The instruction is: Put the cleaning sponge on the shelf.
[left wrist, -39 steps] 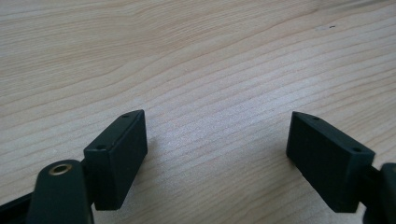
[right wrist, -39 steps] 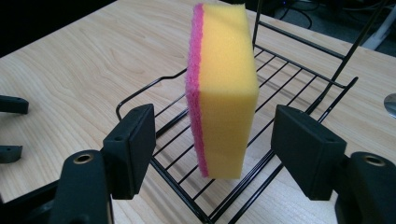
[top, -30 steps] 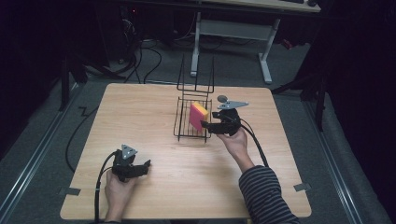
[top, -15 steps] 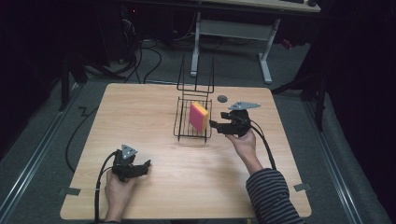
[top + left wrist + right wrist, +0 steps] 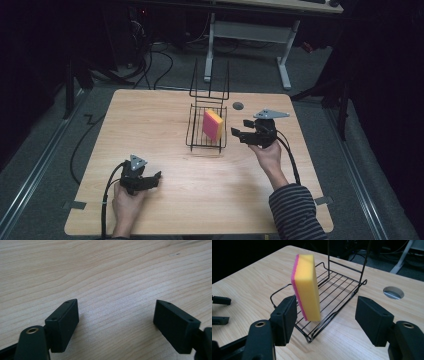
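Right gripper view: sponge (image 5: 308, 287) upright on end in rack (image 5: 337, 293), wide-open empty tongs (image 5: 325, 320) just closing.

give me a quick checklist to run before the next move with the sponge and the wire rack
1. Sponge in the wire rack, standing on edge: ok.
2. Right gripper free of the sponge: ok. Its jaws have just been closing a little, yet they stand apart with nothing pressed between them.
3. Right gripper off the rack: ok, in the high view it sits beside the rack's right side with a gap.
4. Sponge steady on its own: cannot tell whether it leans on the rack's wires.
5. Left gripper parked: ok, jaws open over bare table, holding nothing.
6. Hole in the table away from the rack: ok.
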The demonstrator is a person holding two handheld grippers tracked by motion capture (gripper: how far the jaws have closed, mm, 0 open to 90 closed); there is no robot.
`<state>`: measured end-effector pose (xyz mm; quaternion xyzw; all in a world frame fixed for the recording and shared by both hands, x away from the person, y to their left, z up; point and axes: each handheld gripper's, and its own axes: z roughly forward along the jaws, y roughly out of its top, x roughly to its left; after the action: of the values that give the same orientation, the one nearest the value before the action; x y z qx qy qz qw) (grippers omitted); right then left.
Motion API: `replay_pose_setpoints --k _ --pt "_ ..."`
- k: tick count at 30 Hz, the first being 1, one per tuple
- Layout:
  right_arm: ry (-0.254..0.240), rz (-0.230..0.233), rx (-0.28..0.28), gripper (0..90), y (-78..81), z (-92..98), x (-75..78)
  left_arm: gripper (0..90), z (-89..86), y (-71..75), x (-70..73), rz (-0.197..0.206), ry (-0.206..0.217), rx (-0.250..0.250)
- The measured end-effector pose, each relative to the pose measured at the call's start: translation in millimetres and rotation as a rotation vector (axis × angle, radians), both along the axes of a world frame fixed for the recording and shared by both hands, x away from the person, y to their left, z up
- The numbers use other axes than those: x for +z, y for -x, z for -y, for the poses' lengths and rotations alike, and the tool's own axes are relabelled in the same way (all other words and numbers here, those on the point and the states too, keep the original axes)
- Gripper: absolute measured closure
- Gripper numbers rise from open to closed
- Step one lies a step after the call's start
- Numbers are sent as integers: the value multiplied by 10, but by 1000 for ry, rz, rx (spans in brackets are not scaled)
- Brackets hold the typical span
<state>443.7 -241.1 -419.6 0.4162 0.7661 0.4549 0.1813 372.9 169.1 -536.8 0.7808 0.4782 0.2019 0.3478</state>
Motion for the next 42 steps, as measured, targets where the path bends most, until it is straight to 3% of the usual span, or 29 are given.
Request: replay_pose_setpoints --k 14,18,22,30,34,42 --pt "10 0 -25 342 144 198 61 210 0 0 0 0 0 0" --pt "-27 8 -40 346 205 284 64 210 1 0 0 0 0 1" --pt "-20 6 -50 345 266 352 61 210 0 0 0 0 0 0" --pt "-10 28 -40 345 379 347 129 210 0 0 0 0 0 0" --pt "-25 40 -46 350 430 370 119 210 0 0 0 0 0 0" --pt "-57 19 -59 346 544 496 28 210 1 0 0 0 0 1"
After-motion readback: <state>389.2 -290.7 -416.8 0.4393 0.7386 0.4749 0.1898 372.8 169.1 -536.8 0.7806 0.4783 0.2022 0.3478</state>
